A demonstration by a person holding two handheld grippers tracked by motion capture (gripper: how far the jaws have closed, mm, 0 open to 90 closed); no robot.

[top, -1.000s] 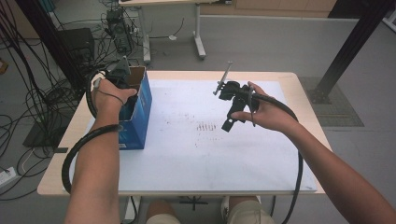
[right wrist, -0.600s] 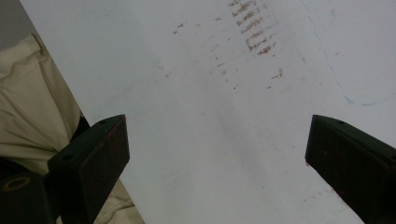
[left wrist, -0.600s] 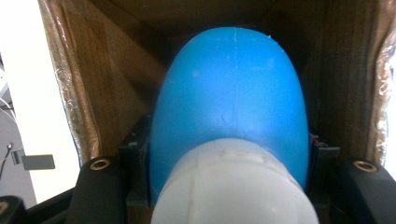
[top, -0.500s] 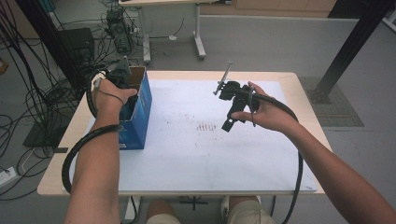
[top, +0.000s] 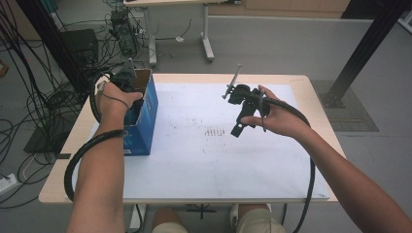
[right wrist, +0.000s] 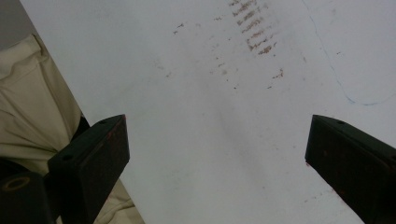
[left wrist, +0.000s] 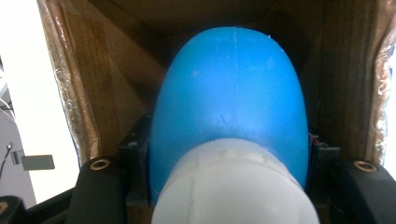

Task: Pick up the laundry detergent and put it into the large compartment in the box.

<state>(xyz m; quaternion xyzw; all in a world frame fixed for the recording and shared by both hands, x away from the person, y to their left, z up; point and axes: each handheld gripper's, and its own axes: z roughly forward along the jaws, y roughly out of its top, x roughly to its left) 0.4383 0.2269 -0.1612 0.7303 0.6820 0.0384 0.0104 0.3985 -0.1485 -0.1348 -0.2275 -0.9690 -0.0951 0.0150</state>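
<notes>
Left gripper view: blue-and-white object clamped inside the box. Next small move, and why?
Probably lift it straight up out of the blue box. The left hand-held gripper is shut on the blue-and-white object, with cardboard walls close on both sides, so a tilt might snag. The right hand-held gripper hangs open over the white table, holding nothing.

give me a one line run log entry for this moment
left gripper: shut on blue and white bottle, inside blue box | right gripper: open, nothing between jaws, held above white table
</notes>
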